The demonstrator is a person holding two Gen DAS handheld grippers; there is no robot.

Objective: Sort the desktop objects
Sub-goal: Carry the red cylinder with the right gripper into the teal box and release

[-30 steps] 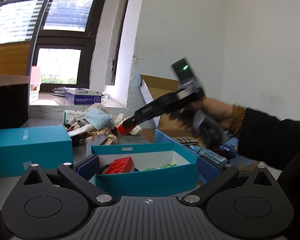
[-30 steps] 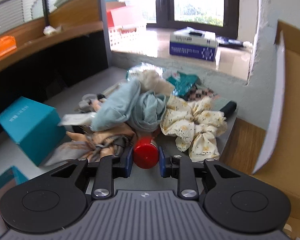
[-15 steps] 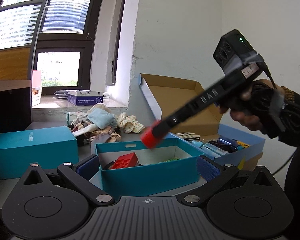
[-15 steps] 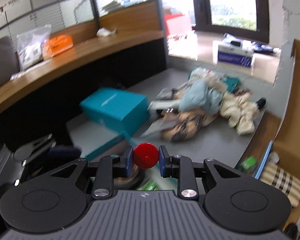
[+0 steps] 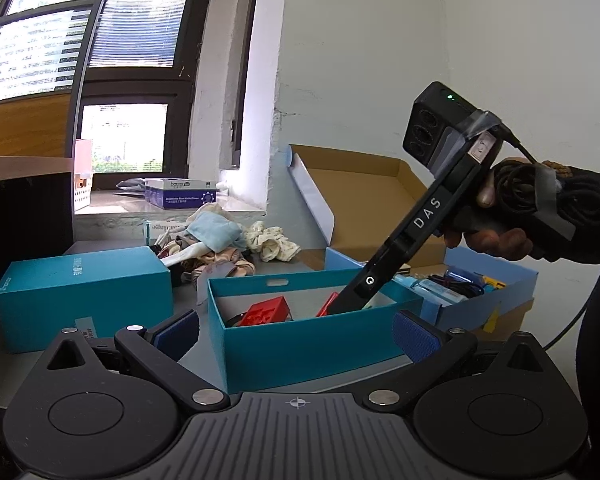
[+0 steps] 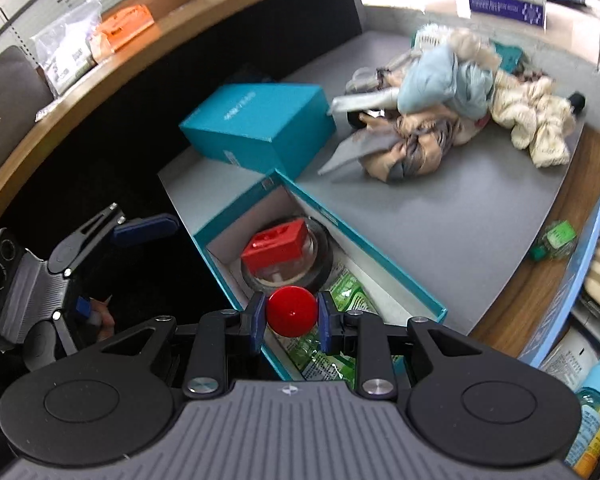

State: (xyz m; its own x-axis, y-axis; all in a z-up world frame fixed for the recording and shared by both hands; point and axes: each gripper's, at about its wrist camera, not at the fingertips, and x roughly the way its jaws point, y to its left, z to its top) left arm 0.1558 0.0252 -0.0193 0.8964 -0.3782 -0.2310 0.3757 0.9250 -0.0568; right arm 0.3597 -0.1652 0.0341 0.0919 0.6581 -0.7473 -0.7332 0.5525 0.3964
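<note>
Over the open teal box (image 6: 380, 276), right gripper (image 6: 291, 317) pinches a round red-ended object (image 6: 291, 311) between its blue pads (image 6: 257, 322), closed snug on it. From the left wrist view the tip is dipped below the box rim, red bit just showing (image 5: 327, 305), so the object sits inside the box's opening, held, not let go. Likely angled down steep so it clears the wall and lands beside the contents. Already in the box: a red block (image 6: 278, 243) on a roll of tape (image 6: 324, 258), green packets (image 6: 346, 292) along the floor. Left gripper (image 5: 296, 330) spread wide, nothing in it, fingers either side of the box's near wall, maybe placed to steady it, can't confirm contact. Closed teal box (image 5: 80, 292) just beside. Pile of cloth (image 6: 452, 112) further back on the grey desk (image 6: 460, 220), apart from both boxes. Small green bottle (image 6: 556, 240) near the desk edge. Blue-lined cardboard box (image 5: 488, 280) with bottles at right.
</note>
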